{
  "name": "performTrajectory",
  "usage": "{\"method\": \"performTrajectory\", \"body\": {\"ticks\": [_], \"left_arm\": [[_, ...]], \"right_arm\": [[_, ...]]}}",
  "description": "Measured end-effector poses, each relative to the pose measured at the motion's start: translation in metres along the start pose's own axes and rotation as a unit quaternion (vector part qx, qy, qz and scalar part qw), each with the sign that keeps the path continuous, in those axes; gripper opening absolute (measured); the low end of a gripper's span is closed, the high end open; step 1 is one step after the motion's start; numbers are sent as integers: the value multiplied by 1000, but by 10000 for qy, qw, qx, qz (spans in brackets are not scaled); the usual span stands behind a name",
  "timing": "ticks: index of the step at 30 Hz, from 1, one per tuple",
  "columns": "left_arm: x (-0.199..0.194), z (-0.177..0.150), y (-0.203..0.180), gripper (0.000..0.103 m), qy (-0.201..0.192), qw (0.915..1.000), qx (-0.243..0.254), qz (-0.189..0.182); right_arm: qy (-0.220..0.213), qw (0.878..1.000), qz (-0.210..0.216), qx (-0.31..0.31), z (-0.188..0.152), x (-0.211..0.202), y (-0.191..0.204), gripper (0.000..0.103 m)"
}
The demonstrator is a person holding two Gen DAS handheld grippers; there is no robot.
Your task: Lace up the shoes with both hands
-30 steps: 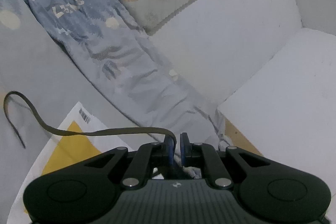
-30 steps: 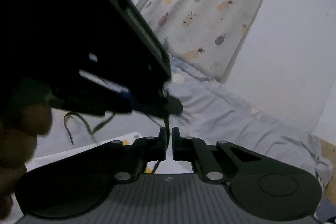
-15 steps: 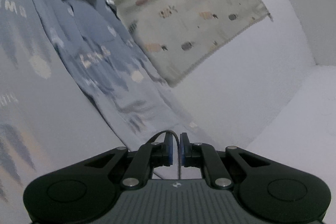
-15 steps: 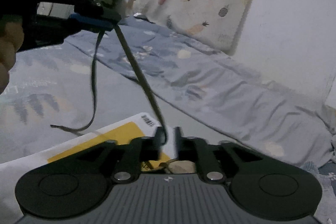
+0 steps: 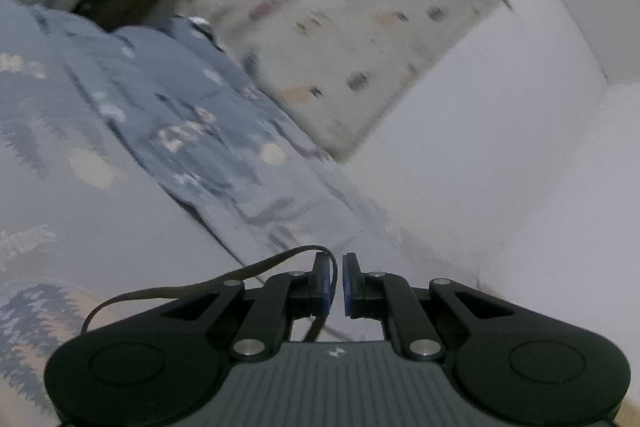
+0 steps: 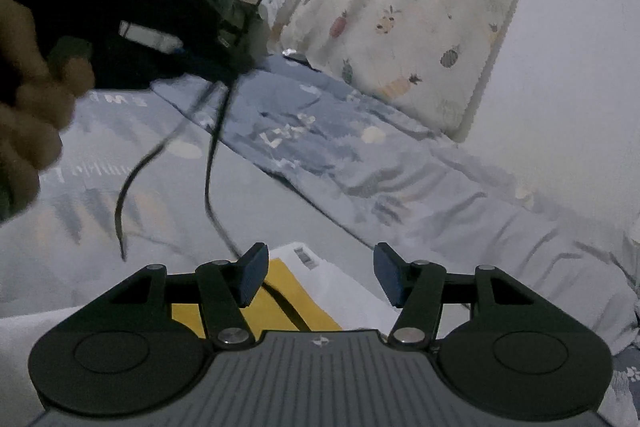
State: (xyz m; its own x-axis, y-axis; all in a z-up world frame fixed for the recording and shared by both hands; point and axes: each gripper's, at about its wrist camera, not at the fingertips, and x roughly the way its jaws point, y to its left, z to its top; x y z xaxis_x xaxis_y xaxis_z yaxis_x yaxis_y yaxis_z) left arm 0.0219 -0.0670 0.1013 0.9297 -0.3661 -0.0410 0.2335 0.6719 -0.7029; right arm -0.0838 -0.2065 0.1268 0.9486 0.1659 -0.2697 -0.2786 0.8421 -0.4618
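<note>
1. The right gripper is now wide open with nothing in it; half a second ago its pads were pinched on the lace
2. The left gripper is nearly shut, and the lace loops over its left pad and goes down between the pads, so it looks like it holds the lace
3. In the right view the left gripper is up at 10 o'clock, with a hand on it, and two dark bits of lace hang down from it
4. One bit runs down to 6 o'clock, over the yellow bag
5. No shoe shows, so it may be hidden under the right gripper
6. The lace has gone from two grippers to one, so I think the right one is free to grab a new spot
</note>
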Motion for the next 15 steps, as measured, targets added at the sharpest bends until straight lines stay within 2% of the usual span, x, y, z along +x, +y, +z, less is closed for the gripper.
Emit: {"method": "performTrajectory", "body": {"ticks": [5, 9, 15], "left_arm": [[8, -14, -14, 4, 466, 9980, 340, -246], [15, -26, -25, 4, 837, 9936, 611, -443], [18, -33, -22, 4, 1057, 9916, 397, -625]], "right_arm": [[-172, 9998, -8, -65, 5, -1, 4, 59], [-251, 9994, 131, 180, 10, -2, 0, 59], [-321, 9977, 282, 518, 15, -9, -8, 51]]}}
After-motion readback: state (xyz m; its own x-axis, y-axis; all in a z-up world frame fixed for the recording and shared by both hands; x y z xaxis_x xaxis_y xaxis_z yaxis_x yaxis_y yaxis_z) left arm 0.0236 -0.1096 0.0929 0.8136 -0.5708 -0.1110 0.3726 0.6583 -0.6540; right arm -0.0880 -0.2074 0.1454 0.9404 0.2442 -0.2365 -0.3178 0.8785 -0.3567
